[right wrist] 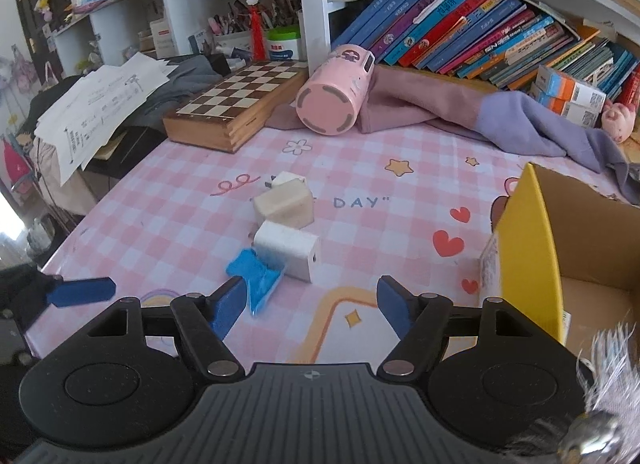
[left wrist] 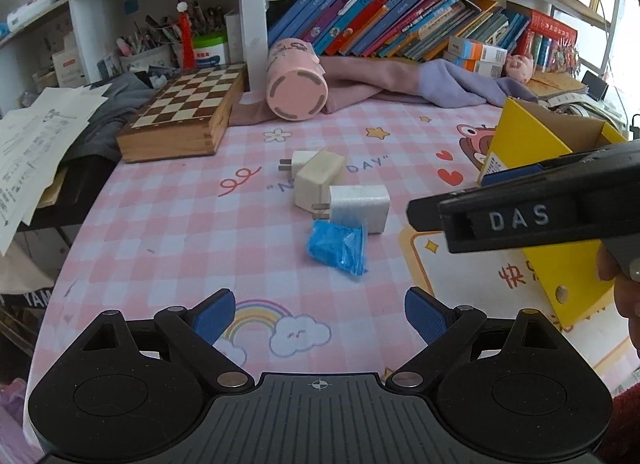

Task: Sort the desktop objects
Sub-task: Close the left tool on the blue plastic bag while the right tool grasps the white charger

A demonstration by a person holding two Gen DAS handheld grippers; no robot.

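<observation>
A desk covered by a pink checked tablecloth (left wrist: 160,223) with printed rainbows, hearts and stars sits before a crowded bookshelf. Nearest in the left wrist view, the left gripper (left wrist: 320,314) hangs over the cloth with its blue-padded jaws spread wide and nothing between them. The right gripper (right wrist: 310,302) also stands open and empty, its left pad just beside a crumpled blue plastic wrapper (right wrist: 256,278); whether they touch cannot be told. To the right a yellow cardboard box (right wrist: 528,248) stands open-topped, partly hidden in the left view by the black body of the right gripper. Beyond the wrapper lie three chargers in a tight cluster mid-desk: a white charger (left wrist: 360,207) against the wrapper, a cream charger (left wrist: 318,179) touching it, and a smaller white plug (left wrist: 298,161) behind with prongs pointing left. Farther back, one pink cup (left wrist: 296,83) lies on its side, base toward the cameras, resting on a pink and lilac garment (left wrist: 420,83). One wooden chessboard case (left wrist: 184,111) lies to its left, beside loose papers (left wrist: 36,143). A row of leaning books (left wrist: 400,15) fills the shelf behind.
</observation>
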